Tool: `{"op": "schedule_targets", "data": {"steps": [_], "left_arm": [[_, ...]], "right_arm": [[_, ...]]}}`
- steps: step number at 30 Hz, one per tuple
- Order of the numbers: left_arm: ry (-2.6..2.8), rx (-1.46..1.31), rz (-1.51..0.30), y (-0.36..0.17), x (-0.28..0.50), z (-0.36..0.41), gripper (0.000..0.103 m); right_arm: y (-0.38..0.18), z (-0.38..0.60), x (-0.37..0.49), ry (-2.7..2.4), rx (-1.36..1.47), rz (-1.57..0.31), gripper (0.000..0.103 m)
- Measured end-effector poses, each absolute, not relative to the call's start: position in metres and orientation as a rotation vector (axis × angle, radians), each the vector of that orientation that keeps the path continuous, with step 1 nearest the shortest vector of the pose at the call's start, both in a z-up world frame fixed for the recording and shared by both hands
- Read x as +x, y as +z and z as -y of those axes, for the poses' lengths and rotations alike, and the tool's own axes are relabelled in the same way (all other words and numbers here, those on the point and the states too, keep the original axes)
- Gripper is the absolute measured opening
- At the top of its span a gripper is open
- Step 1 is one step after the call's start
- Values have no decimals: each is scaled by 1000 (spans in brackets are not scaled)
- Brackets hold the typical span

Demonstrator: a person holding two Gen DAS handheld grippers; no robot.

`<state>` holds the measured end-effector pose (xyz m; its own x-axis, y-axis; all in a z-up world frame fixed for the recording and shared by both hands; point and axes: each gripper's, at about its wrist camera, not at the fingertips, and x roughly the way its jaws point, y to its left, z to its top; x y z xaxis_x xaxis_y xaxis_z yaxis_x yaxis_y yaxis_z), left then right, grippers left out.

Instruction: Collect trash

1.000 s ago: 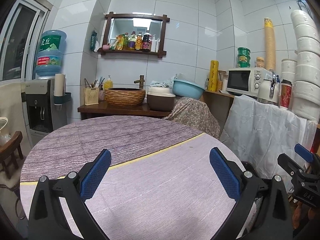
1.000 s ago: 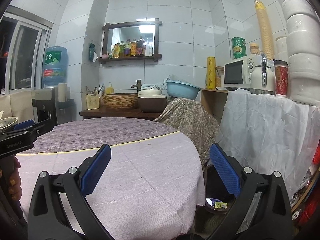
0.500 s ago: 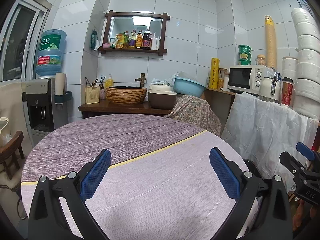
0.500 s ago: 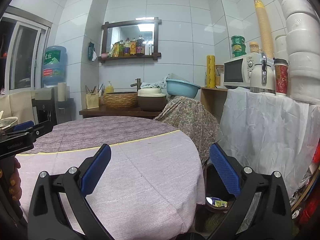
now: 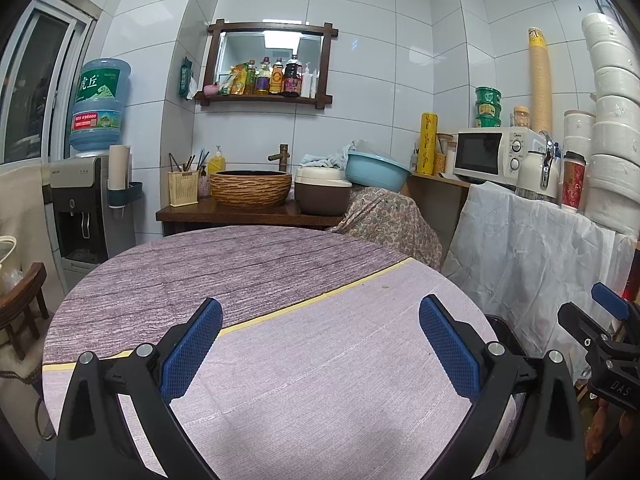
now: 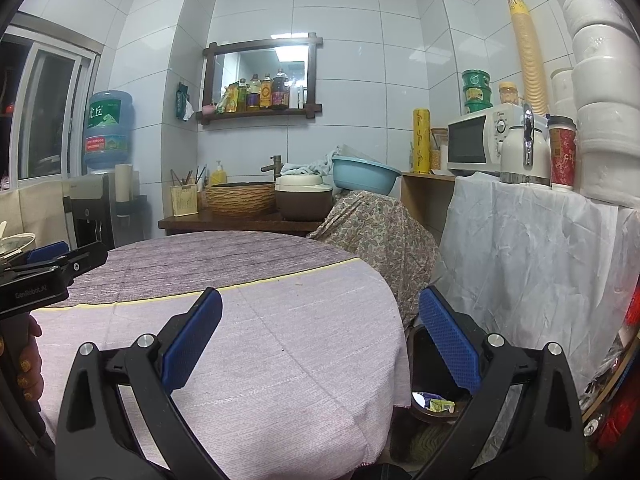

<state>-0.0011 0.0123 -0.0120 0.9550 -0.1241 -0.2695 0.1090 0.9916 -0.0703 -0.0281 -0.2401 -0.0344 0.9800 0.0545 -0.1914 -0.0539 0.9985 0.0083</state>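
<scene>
1. The left hand-held gripper (image 5: 320, 344) hangs over the near part of the round table (image 5: 248, 264). Its blue-padded fingers (image 5: 192, 348) are spread wide and hold nothing and touch nothing.
2. The right hand-held gripper (image 6: 320, 344) is spread just as wide and is also empty. Its left finger is over the table edge and its right finger over the gap beside the table.
3. In the right wrist view, a hand (image 6: 24, 360) grips the handle of the left hand-held gripper at the left border.
4. The table wears a cloth, pale lilac near and darker wood-grain purple far, with a yellow stripe (image 5: 320, 300) between the two.
5. Below the table's right edge, on the floor, stands a dark bin (image 6: 436, 368). Bits of trash (image 6: 438, 404) lie inside it, among them a yellowish wrapper.
6. To the right hangs a crumpled white cover (image 6: 528, 248), with a microwave (image 6: 476, 144) and a red paper cup (image 6: 562, 152) on top.
7. Behind the table, a wooden counter carries a woven basin (image 5: 250, 188), a brown pot (image 5: 322, 196) and a blue bowl (image 5: 374, 170).
8. At far left stands a water dispenser (image 5: 84, 200).
</scene>
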Motion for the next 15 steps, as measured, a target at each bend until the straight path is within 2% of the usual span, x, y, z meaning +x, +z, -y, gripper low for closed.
{"op": "schedule_targets", "data": {"steps": [15], "left_arm": [[-121, -62, -284, -12, -2, -13, 98]], "right_arm": [[-37, 239, -27, 57, -1, -200, 97]]}}
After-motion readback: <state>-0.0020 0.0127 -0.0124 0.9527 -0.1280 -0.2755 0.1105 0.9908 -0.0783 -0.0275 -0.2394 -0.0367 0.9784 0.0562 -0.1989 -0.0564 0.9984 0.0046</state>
